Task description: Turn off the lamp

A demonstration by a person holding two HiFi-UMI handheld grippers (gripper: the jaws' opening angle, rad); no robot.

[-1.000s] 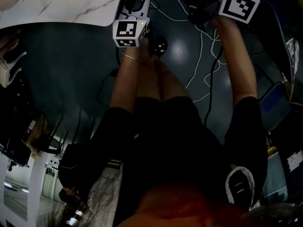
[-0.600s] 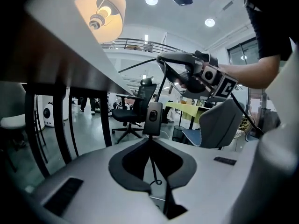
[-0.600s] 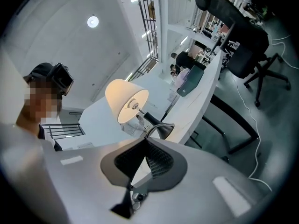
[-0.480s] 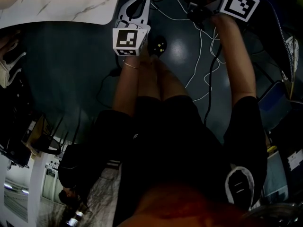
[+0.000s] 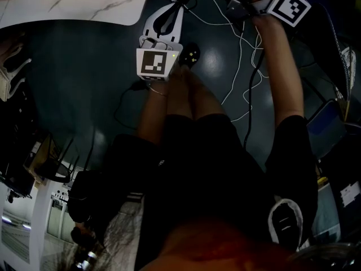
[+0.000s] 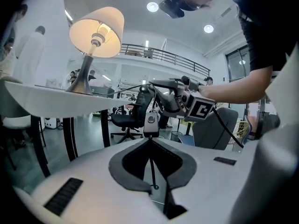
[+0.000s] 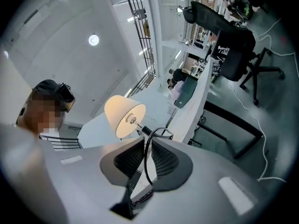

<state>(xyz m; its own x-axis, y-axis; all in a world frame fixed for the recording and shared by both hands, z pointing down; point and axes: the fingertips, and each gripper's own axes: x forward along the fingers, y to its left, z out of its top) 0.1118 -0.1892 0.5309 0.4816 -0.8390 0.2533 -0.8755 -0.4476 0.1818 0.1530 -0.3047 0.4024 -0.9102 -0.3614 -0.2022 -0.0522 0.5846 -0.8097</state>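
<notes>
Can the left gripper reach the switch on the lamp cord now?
Probably yes: the switch sits just past the left gripper's tips, with the cord between its jaws and nothing in the way.

One lamp [image 6: 96,31] stands on one worktop [image 6: 51,99]. Near the lamp hang one black cord [image 6: 152,167] and one switch [image 6: 150,122]; above it, two ceiling lights [image 6: 152,6] [image 6: 209,28].

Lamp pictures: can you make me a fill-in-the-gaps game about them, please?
1. The lamp is switched ____.
2. The lamp stands on a white ____.
3. Between the fingers of the left gripper runs a thin black ____.

Missing words: on; table; cord.
</notes>
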